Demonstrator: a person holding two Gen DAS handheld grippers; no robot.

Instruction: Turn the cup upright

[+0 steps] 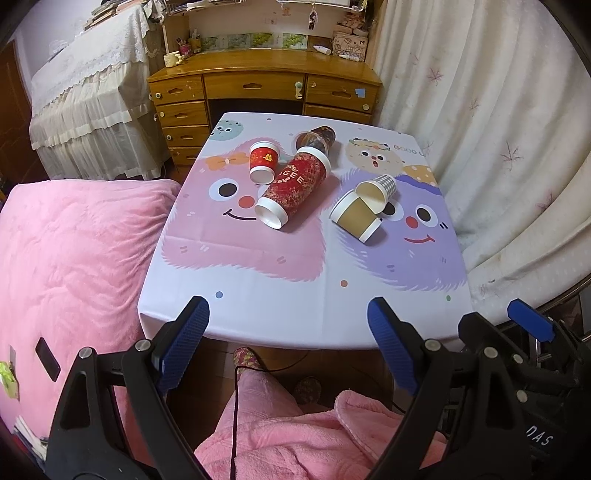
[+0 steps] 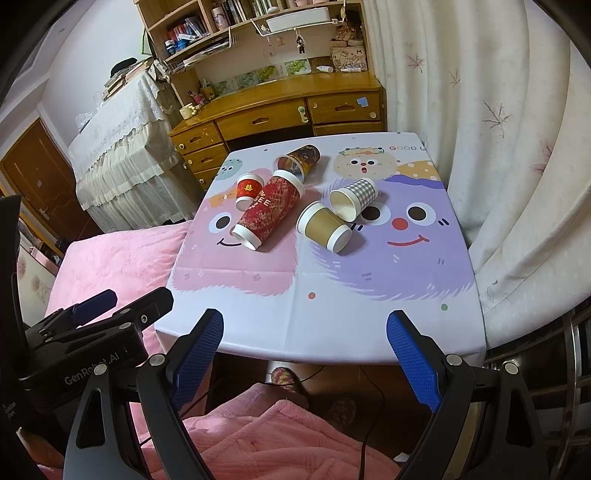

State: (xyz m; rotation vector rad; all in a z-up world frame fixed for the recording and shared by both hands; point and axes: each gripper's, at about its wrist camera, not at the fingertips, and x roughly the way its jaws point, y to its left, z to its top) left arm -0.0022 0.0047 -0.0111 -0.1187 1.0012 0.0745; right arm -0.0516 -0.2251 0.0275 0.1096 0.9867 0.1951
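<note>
The tabletop point(image 1: 258, 288) carried five cups lying on their sides: a tall red cup point(image 1: 295, 184), a brown cup point(image 1: 356, 218), a checked cup point(image 1: 376, 190), a small red cup point(image 1: 263, 162) and what looked like a dark printed cup point(image 1: 316, 138) behind them. Both tools hung level before the near edge, side by side. The left tool point(image 1: 288, 321) and right tool point(image 2: 304, 332) each stood wide, holding nothing.

A home bedroom, plainly lived in: bed with a pink fleece blanket point(image 1: 74, 258), wooden writing bureau with drawers point(image 1: 258, 88) and bookshelves point(image 2: 221, 22) above, pale flowered curtains point(image 1: 480, 129) along one side, lace-covered furniture point(image 1: 92, 103) by the wall, and a small desk under a cartoon-monster cloth point(image 1: 295, 266).
</note>
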